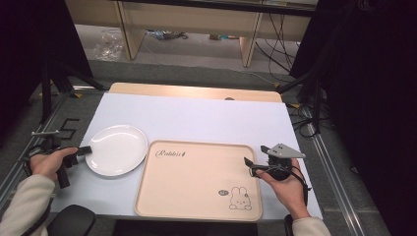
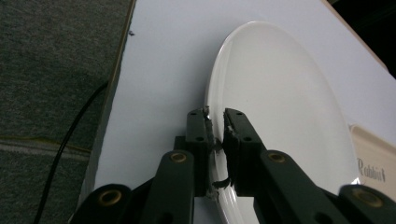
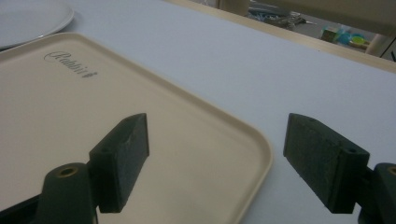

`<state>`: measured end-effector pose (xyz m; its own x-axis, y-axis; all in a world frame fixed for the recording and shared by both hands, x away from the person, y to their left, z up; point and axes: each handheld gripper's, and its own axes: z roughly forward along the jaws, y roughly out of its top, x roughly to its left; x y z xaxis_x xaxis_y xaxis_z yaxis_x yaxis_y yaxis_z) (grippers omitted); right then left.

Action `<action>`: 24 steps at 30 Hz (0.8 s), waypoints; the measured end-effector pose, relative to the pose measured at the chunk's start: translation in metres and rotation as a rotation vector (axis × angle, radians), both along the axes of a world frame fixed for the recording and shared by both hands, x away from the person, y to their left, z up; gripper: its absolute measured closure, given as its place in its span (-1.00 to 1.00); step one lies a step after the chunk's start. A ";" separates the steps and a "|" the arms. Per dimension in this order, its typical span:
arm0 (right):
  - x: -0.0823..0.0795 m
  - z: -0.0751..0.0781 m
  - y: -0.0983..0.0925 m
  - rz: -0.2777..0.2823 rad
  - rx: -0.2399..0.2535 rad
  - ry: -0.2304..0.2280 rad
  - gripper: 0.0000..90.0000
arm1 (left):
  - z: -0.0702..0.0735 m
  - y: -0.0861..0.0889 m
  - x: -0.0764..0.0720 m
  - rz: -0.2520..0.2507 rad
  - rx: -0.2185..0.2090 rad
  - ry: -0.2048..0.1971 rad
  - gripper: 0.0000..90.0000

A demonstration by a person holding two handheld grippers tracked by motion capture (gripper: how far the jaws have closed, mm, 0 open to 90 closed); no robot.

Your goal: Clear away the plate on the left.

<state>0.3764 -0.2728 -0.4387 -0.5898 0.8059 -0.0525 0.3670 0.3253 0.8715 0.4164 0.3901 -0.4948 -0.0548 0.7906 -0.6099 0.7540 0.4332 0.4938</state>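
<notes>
Nearest item: left gripper (image 2: 215, 128), black two-jaw tool seen along its own jaws in the left gripper view; jaws drawn narrow, pads pressed on either face of the near rim of the round white ceramic plate (image 2: 275, 107). In the high view this gripper (image 1: 84, 150) lies at the plate's left edge, held in the person's left hand (image 1: 49, 162), cream sleeve below.

Plate (image 1: 117, 149): flat on the pale blue table sheet (image 1: 196, 118), left part of the table, its right edge just beside the tray's upper left corner.

Tray (image 1: 196, 179): beige rectangular plastic, rounded corners, script lettering at upper left, rabbit drawing at lower right; lies at centre front of the sheet.

Right gripper (image 1: 251, 165): black, grey three-cornered plate on top, held in the right hand (image 1: 287, 184) at the tray's right edge. In the right gripper view its jaws (image 3: 217, 163) stand wide apart, nothing between them, one over the tray (image 3: 70, 116), the other over the sheet beyond the tray's corner.

Background: wooden table edge, grey floor, cables.
</notes>
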 end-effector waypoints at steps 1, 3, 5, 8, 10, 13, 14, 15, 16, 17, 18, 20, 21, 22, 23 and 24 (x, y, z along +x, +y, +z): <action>0.000 0.000 0.000 0.001 -0.001 0.002 -0.48 | 0.002 0.000 0.000 0.002 -0.003 0.000 0.81; 0.000 0.000 0.000 0.001 -0.001 0.002 -0.48 | 0.005 0.001 -0.002 0.009 -0.020 -0.037 0.82; 0.000 0.000 0.000 0.000 -0.001 0.002 -0.48 | 0.009 0.002 -0.003 0.009 -0.040 -0.057 0.85; 0.000 0.000 0.000 0.000 -0.001 0.002 -0.48 | 0.015 0.001 -0.004 0.010 -0.059 -0.096 0.90; 0.000 0.000 0.000 -0.001 -0.002 0.002 -0.48 | 0.019 0.001 -0.005 0.010 -0.069 -0.106 0.91; 0.000 0.000 0.000 -0.001 -0.002 0.000 -0.48 | 0.022 -0.001 -0.006 0.009 -0.079 -0.127 0.93; 0.000 0.000 0.000 -0.001 -0.001 0.000 -0.48 | 0.023 -0.001 -0.006 0.008 -0.074 -0.131 0.93; 0.000 0.000 0.000 -0.001 -0.001 0.000 -0.48 | 0.023 -0.002 -0.006 0.009 -0.073 -0.135 0.93; 0.000 0.000 0.000 -0.001 -0.001 0.002 -0.48 | 0.024 -0.002 -0.005 0.007 -0.071 -0.138 0.93; 0.000 0.000 0.000 -0.001 -0.002 0.002 -0.48 | 0.024 -0.002 -0.005 0.007 -0.072 -0.141 0.93; 0.000 0.000 0.000 -0.002 0.002 0.007 -0.48 | 0.024 -0.002 -0.005 0.007 -0.073 -0.144 0.93; 0.000 0.000 -0.001 -0.001 -0.001 0.003 -0.48 | 0.024 -0.002 -0.005 0.005 -0.072 -0.147 0.93; 0.000 0.000 -0.001 -0.002 -0.001 0.001 -0.48 | 0.024 -0.003 -0.005 0.005 -0.072 -0.151 0.93; 0.000 0.000 -0.001 -0.002 -0.001 0.001 -0.48 | 0.024 -0.003 -0.005 0.004 -0.071 -0.157 0.93; 0.000 0.000 -0.001 -0.002 0.000 0.003 -0.48 | 0.024 -0.003 -0.005 0.003 -0.072 -0.161 0.93; 0.000 0.000 -0.001 -0.002 -0.001 0.001 -0.48 | 0.024 -0.003 -0.005 0.003 -0.073 -0.161 0.93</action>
<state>0.3766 -0.2734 -0.4387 -0.5884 0.8068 -0.0528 0.3685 0.3257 0.8707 0.4113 0.3873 -0.4706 0.0457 0.7437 -0.6669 0.6662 0.4748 0.5751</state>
